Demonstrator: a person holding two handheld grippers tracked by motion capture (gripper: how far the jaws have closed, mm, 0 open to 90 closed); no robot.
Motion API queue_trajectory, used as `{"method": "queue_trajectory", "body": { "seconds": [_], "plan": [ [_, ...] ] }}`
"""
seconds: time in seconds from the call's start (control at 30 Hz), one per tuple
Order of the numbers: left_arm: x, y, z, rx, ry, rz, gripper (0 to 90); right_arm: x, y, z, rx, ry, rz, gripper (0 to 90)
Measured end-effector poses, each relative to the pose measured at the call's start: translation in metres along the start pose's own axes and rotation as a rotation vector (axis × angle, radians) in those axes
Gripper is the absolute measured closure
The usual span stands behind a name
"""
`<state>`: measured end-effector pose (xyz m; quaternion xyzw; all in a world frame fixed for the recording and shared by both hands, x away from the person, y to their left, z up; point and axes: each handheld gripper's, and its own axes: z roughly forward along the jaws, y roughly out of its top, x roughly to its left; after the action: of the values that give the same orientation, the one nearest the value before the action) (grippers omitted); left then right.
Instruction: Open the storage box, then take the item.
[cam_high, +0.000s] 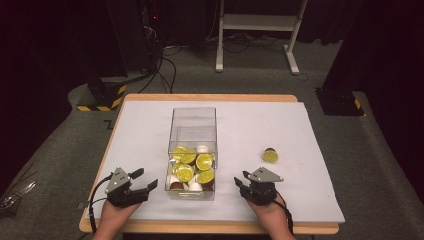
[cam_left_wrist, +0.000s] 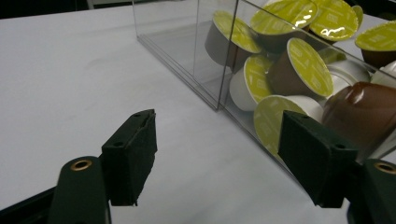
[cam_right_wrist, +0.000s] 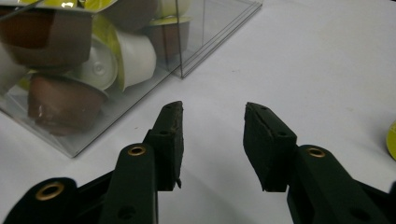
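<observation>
One coffee capsule (cam_high: 270, 155) lies on its side on the white worktop (cam_high: 300, 190), well apart from the clear plastic box (cam_high: 194, 131) to that box's right, probably a stray to be put with the heap of lime-lidded capsules (cam_high: 192, 170) filling the box's near end. The right claw (cam_high: 243, 185) rests just beside the box's near right corner, jaws released and empty, with the loose capsule farther out. The left claw (cam_high: 146, 188) flanks the box's near left corner, also open.
</observation>
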<state>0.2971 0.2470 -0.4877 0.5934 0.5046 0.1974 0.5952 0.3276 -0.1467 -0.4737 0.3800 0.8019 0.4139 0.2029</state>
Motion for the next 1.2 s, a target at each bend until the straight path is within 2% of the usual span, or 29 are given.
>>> {"method": "queue_trajectory", "body": {
  "seconds": [0.17,0.33,0.4,0.43,0.47,0.67,0.73,0.8,0.9,0.97,1.03,1.07,1.1,1.2],
  "plan": [
    [-0.005,-0.009,-0.003,0.029,-0.008,0.032,26.6,0.008,-0.008,0.0,0.019,0.014,-0.026,56.0],
    [-0.011,-0.005,-0.006,0.004,-0.019,0.023,25.7,0.012,-0.007,-0.001,0.005,0.036,-0.025,53.0],
    [-0.012,-0.005,-0.007,0.013,-0.023,0.029,25.2,0.015,-0.006,-0.002,-0.001,0.051,-0.027,51.7],
    [-0.013,-0.006,-0.008,0.01,-0.028,0.011,25.1,0.016,-0.006,-0.003,-0.005,0.055,-0.029,51.0],
    [-0.013,-0.006,-0.008,0.017,-0.032,0.019,25.0,0.017,-0.006,-0.003,-0.006,0.063,-0.029,49.8],
    [-0.019,-0.008,-0.007,0.022,-0.047,0.012,22.7,0.025,-0.008,0.0,0.014,0.108,-0.048,43.0],
    [-0.021,-0.01,-0.007,0.044,-0.057,0.029,21.1,0.027,-0.007,0.001,0.017,0.123,-0.049,41.5],
    [-0.022,-0.011,-0.005,0.043,-0.061,0.022,20.1,0.03,-0.007,0.002,0.022,0.137,-0.059,40.8],
    [-0.02,-0.011,-0.006,0.058,-0.074,0.034,19.4,0.035,-0.007,0.005,0.029,0.15,-0.078,40.1],
    [-0.021,-0.012,-0.006,0.056,-0.082,0.023,19.0,0.037,-0.008,0.005,0.033,0.159,-0.084,39.6],
    [-0.022,-0.013,-0.006,0.071,-0.097,0.034,19.0,0.039,-0.008,0.005,0.036,0.164,-0.093,39.3],
    [-0.024,-0.013,-0.006,0.066,-0.1,0.023,19.0,0.039,-0.009,0.005,0.036,0.166,-0.096,39.3],
    [-0.023,-0.013,-0.006,0.071,-0.104,0.037,18.9,0.04,-0.009,0.005,0.034,0.168,-0.096,39.4],
    [-0.022,-0.013,-0.005,0.07,-0.114,0.008,19.3,0.039,-0.009,0.006,0.036,0.177,-0.096,38.8]
  ]
}}
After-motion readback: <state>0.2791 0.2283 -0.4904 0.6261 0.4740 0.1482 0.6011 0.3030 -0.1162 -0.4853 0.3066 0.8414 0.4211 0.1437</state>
